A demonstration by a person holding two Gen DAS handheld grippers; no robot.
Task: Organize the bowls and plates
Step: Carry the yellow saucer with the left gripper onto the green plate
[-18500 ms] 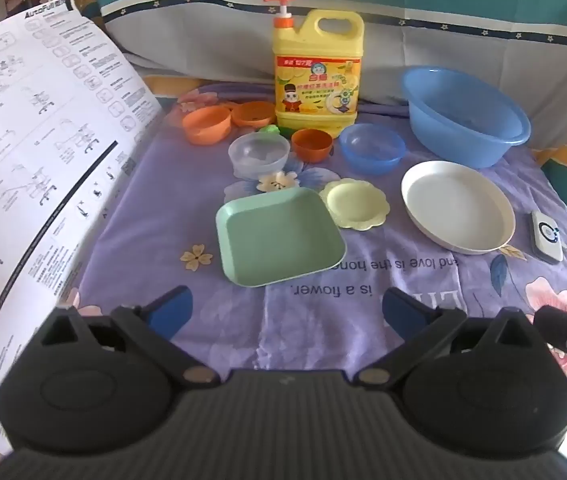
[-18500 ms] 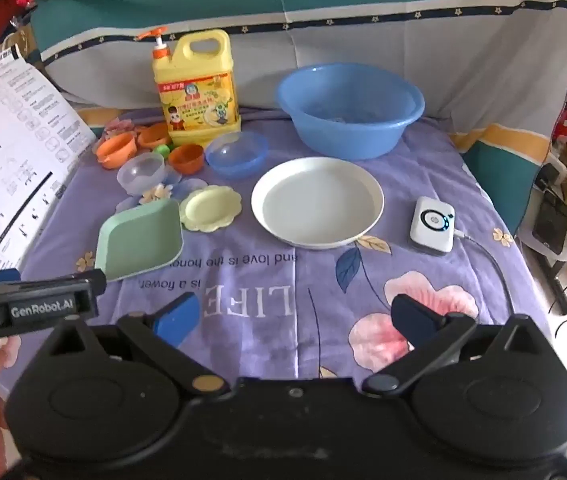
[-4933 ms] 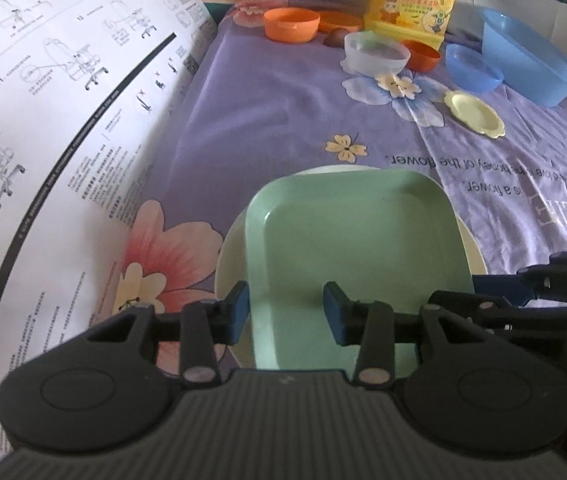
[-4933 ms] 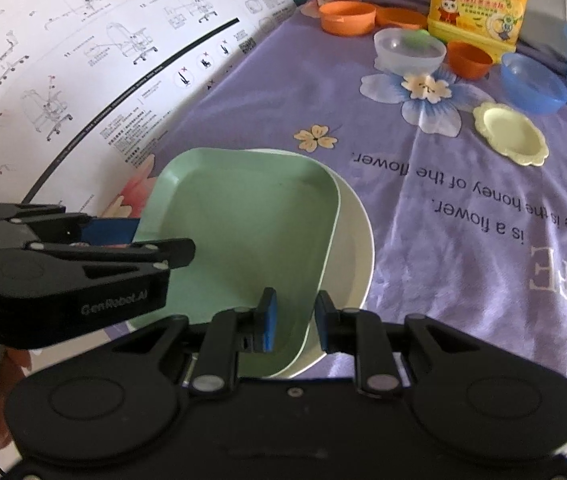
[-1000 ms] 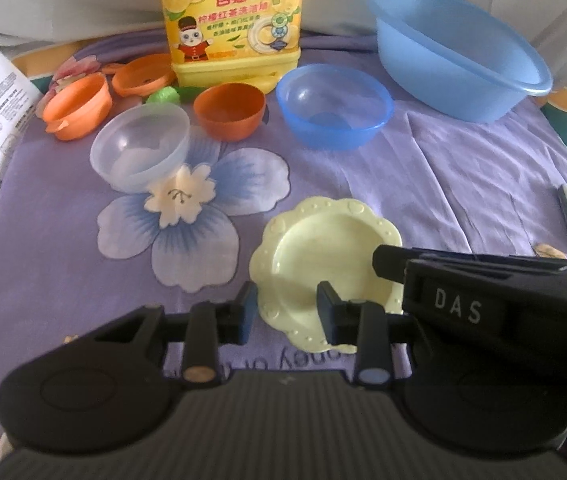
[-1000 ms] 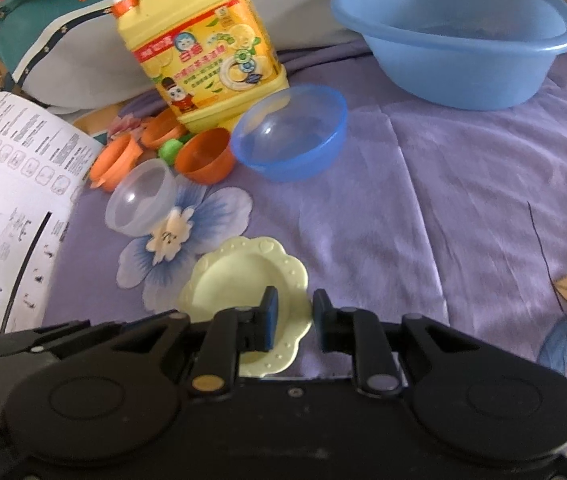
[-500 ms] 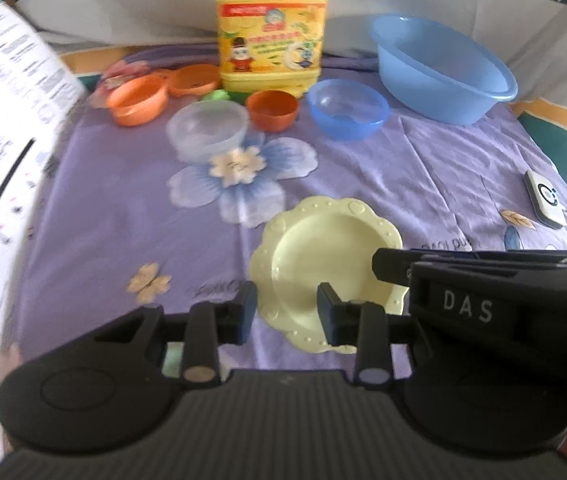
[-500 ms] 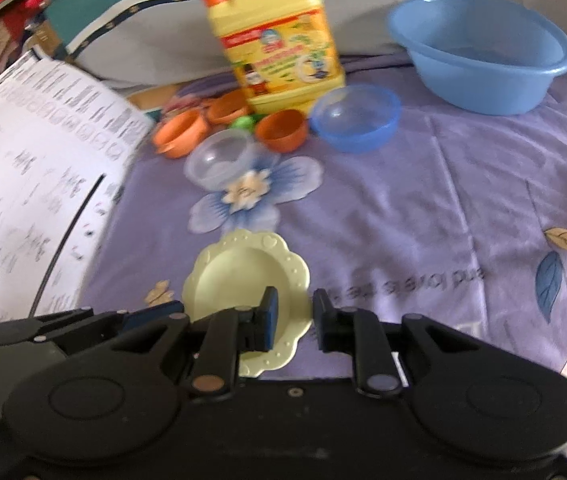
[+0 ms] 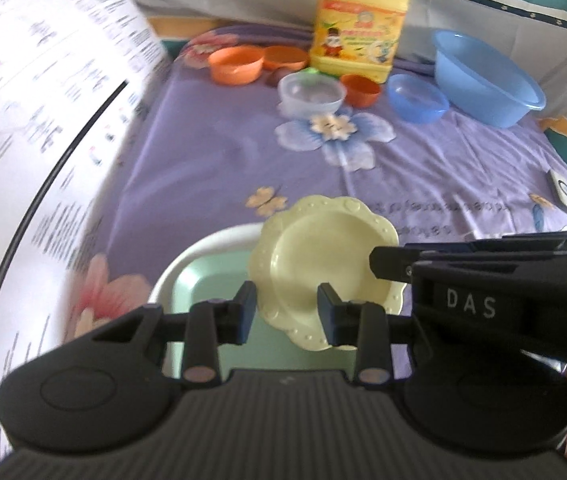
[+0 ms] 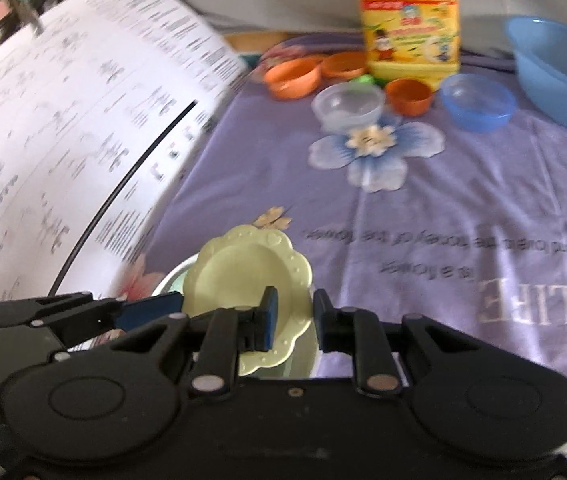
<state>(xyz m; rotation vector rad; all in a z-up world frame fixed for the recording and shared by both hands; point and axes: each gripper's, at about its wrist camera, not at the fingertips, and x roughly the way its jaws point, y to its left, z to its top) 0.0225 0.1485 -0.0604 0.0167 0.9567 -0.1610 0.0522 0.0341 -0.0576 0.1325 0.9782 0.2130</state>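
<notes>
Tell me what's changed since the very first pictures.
The white plate and green square plate were stacked near the instruction sheet. Both grippers, left and right, now carry the yellow scalloped plate over them. Bowls, basin and detergent stayed put.

Far ahead of the jaws we see a yellow bottle on the cloth. A printed sheet rises to their left, and a small white device lies far right.

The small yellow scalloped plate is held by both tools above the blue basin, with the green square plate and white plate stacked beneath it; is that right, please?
Not quite. The yellow scalloped plate is held by both tools above the stacked green square plate and white plate, near the printed sheet. The blue basin sits far back on the cloth. The left wrist view shows this.
</notes>
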